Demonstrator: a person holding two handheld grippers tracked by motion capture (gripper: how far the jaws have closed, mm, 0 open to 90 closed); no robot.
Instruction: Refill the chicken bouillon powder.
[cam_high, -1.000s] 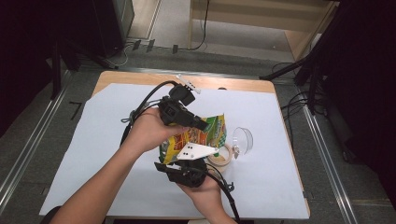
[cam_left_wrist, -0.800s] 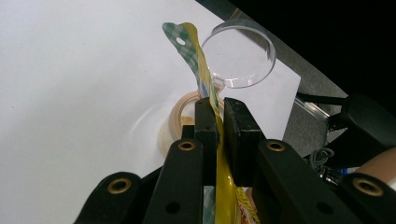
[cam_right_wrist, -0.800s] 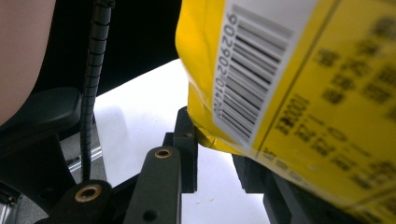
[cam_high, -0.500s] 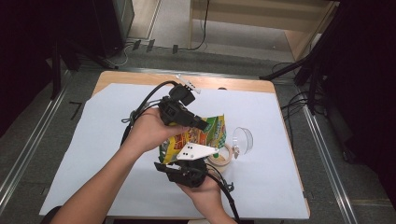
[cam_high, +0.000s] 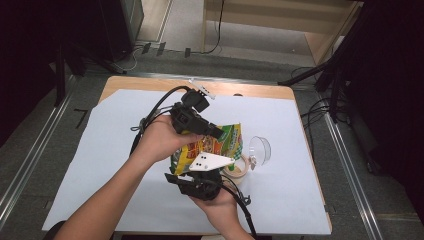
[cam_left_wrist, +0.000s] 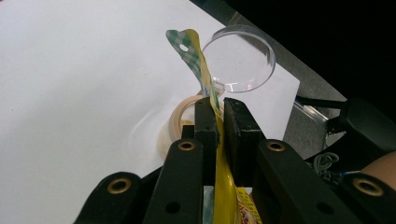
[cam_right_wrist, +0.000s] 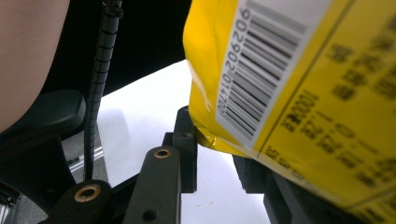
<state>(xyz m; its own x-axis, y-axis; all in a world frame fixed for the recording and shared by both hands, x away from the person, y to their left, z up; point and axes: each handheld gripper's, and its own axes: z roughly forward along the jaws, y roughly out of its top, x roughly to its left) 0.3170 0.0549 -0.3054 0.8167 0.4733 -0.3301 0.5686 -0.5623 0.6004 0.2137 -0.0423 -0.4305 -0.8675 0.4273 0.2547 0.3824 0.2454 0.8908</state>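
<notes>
Two grippers clamp a yellow snack bag above the tape roll: left gripper pinching its top edge, right gripper its bottom. Next likely: tearing apart.

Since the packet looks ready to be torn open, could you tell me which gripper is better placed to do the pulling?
Probably the left gripper: its jaws are shut on the packet by its top edge, while the right gripper holds the lower part.

Masking tape roll on white table sheet, touching clear round lid; floor cables beyond.
</notes>
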